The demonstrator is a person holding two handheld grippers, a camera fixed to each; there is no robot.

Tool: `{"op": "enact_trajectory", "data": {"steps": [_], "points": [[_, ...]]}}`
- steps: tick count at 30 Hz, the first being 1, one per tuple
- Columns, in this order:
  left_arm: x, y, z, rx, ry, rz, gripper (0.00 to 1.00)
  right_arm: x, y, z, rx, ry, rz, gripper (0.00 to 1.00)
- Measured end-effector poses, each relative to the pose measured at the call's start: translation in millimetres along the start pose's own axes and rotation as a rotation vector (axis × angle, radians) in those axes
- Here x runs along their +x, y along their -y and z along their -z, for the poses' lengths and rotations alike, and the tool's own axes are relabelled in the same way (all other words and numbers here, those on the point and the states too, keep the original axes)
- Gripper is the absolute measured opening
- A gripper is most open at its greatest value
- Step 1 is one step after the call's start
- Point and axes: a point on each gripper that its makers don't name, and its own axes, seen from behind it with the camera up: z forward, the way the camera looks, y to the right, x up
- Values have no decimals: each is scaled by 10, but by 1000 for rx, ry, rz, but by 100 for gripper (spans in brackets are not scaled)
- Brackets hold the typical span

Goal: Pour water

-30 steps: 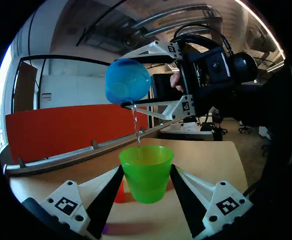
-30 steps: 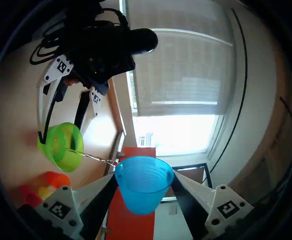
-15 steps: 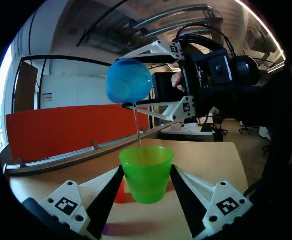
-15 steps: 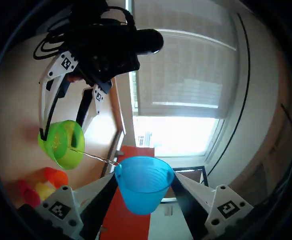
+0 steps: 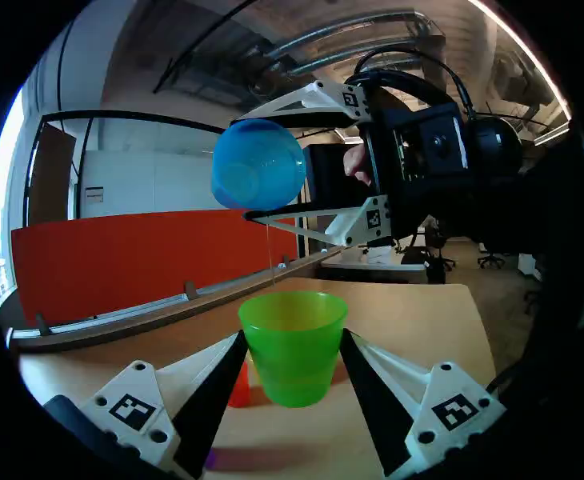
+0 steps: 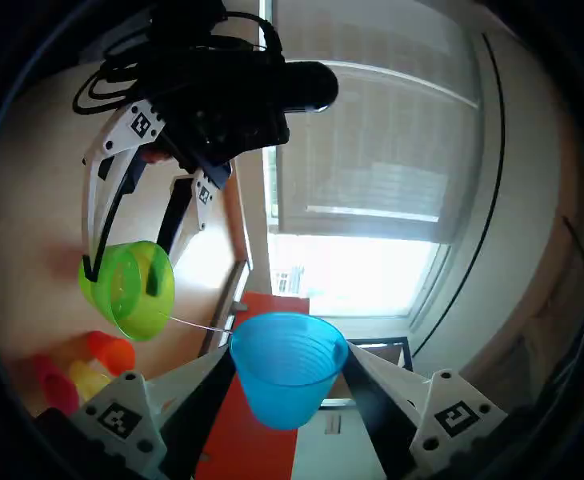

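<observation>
Left claw (image 5: 292,344) clamped, level; right claw (image 6: 288,356) clamped, tipped.

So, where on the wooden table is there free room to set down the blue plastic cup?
The bare wooden table right of the green plastic cup, out to its far edge, is free. So is the strip along the red partition. It is crowded on the green cup's other side, where the small orange cup, yellow cup and pink cup cluster.
</observation>
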Motion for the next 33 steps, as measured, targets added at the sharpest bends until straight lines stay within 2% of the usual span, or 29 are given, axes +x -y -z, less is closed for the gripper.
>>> {"op": "enact_trajectory", "data": {"steps": [18,27,33], "points": [[35,0,-3,-2,-5,1,83,33,-28,17,-7,-3,2,92],[39,0,-2,-2,-3,0,83,15,-33,12,-12,-5,-25,91],[45,-1,-9,-2,-1,-3,83,-36,-61,22,-19,-9,-64,92]]}}
